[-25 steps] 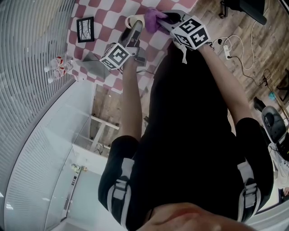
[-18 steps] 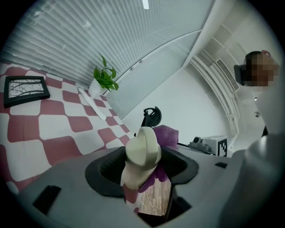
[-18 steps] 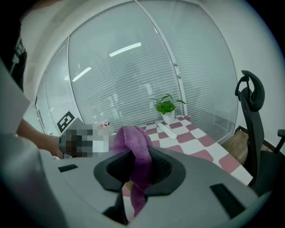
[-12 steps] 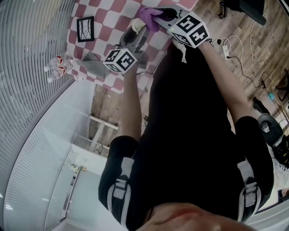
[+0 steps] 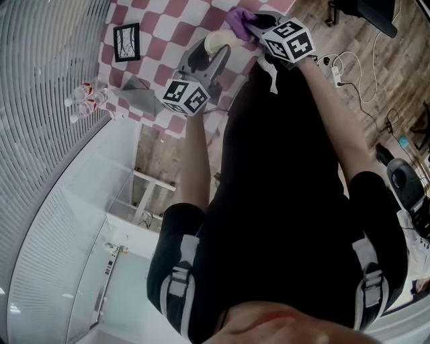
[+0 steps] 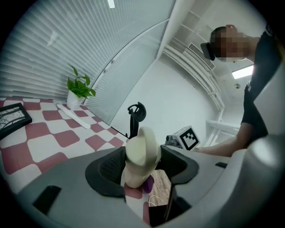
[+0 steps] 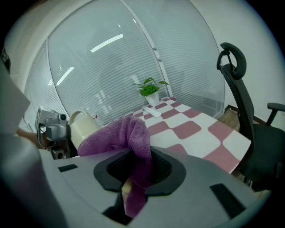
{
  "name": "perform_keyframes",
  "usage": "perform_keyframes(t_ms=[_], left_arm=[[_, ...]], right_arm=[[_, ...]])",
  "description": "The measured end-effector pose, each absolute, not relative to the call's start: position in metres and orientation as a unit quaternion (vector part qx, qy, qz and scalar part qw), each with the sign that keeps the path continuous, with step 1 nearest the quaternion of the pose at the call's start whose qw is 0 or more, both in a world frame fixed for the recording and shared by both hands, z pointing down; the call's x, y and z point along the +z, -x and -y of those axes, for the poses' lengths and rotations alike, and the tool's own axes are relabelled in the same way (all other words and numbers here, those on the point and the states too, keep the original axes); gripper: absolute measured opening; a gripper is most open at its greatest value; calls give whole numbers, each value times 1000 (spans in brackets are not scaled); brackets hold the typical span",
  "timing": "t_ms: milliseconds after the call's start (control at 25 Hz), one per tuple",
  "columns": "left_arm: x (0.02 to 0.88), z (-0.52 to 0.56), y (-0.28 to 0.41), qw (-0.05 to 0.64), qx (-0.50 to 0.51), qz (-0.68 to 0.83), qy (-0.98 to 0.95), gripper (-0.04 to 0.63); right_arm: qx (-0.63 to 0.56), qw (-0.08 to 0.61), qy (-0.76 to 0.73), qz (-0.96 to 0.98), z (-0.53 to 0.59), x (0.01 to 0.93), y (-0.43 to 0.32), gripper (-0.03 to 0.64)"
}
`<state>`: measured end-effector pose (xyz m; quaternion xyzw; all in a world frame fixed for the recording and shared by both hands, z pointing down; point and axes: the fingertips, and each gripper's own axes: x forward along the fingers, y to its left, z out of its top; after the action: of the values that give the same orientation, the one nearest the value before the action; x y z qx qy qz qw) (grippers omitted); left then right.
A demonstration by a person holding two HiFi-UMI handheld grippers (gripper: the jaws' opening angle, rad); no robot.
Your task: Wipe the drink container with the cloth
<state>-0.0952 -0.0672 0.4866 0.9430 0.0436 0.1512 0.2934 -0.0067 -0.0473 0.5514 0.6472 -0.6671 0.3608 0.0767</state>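
A cream mug (image 5: 215, 44) is held sideways above the checked table (image 5: 154, 27), my left gripper (image 5: 209, 52) shut on it. In the left gripper view the mug (image 6: 142, 153) fills the gap between the jaws of the left gripper (image 6: 142, 168), and a bit of purple shows below it. My right gripper (image 5: 251, 24) is shut on a purple cloth (image 5: 238, 16). In the right gripper view the cloth (image 7: 120, 133) bulges out of the right gripper (image 7: 138, 168) and lies right beside the mug (image 7: 83, 127). Whether they touch I cannot tell.
A framed picture (image 5: 127, 43), small plastic bottles (image 5: 87, 97) and a grey object (image 5: 138, 91) lie on the table's left. A potted plant (image 6: 80, 89) stands by the blinds. An office chair (image 7: 240, 111) stands past the table's edge. Cables (image 5: 349, 74) lie on the wooden floor.
The left gripper has rolled and shifted right in the head view, turning the mug with it. The right gripper has moved the cloth from the mug's left rim to its right.
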Motion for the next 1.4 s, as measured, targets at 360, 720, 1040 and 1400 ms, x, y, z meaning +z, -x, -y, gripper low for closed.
perform_keyframes(t_ms=[360,720,1040,1400], left_arm=[[480,42,94,205,154,-82,-963,270],[478,34,96,181,150,-98,-967,269],[473,12,92,96,174,-143,-969,270],[469,-5,86,40,174,-165,-970,270]], right_arm=[[423,110,-653,618,26,608,-14,95],[426,110,-618,651,35,587,-3,94],[371,98,-567,729,56,522,26,94],[343,85,-498,792,78,474,57,94]])
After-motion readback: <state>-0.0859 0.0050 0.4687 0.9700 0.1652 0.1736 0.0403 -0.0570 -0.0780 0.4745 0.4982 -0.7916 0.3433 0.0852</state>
